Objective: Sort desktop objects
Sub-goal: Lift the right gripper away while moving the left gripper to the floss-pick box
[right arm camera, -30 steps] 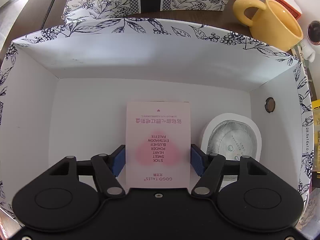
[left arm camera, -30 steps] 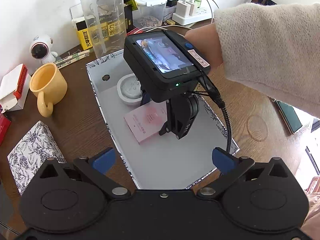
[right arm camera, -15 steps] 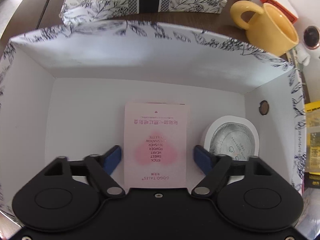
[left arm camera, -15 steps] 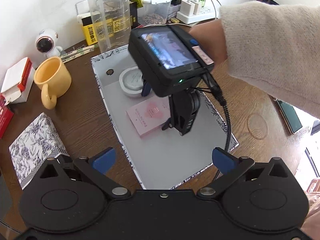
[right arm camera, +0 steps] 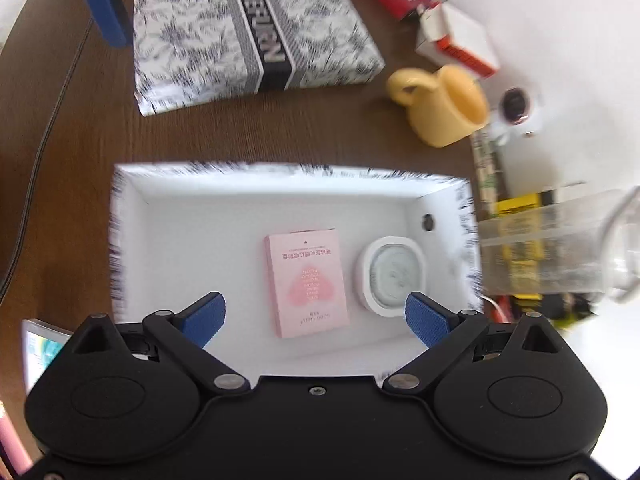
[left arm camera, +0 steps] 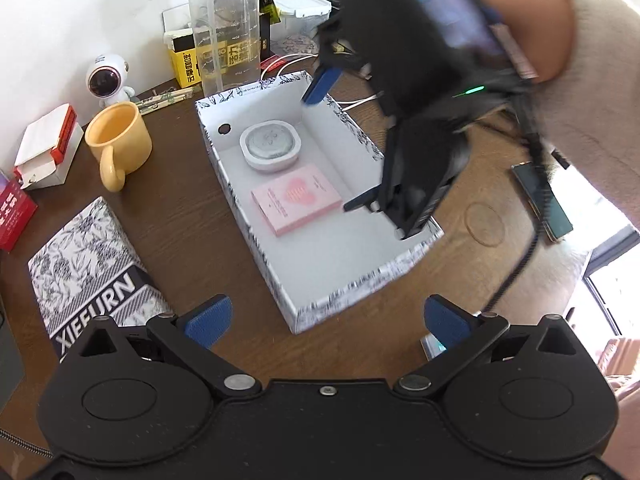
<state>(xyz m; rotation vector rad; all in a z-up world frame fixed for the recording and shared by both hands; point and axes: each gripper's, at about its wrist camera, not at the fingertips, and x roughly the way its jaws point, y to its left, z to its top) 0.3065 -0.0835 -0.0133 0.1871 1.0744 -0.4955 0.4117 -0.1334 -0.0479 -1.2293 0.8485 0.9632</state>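
Through the left wrist camera I see my left hand-held gripper [left arm camera: 326, 318] spread wide and holding nothing, poised over the brown table [left arm camera: 180, 216] just short of the near end of the open floral-edged box [left arm camera: 352, 288]. On the box floor lie a pink palette box [left arm camera: 297, 199] and, just beyond it toward the far wall, a white rounded case [left arm camera: 270, 149]; the two sit close, and I cannot tell whether they touch. My right hand-held gripper [left arm camera: 328, 144] hangs blurred above the right side of the box, one blue pad [left arm camera: 320, 85] up near the far corner, with a cream sleeve [left arm camera: 588, 92] behind it. A yellow mug [left arm camera: 119, 140] stands left of the box, a patterned lid [left arm camera: 94, 276] lies nearer me on the left, and a clear bottle [left arm camera: 230, 30] rises behind the box.

From the right wrist camera, the right hand-held gripper [right arm camera: 316, 318] is likewise spread and empty, looking down into the same box [right arm camera: 168, 240]. The pink palette box [right arm camera: 306, 282] lies between the fingers' line of sight but well below them, untouched, with the white rounded case [right arm camera: 394, 276] to its right. The patterned lid [right arm camera: 248, 40] and the yellow mug [right arm camera: 444, 108] sit beyond the box; this view is motion-blurred.
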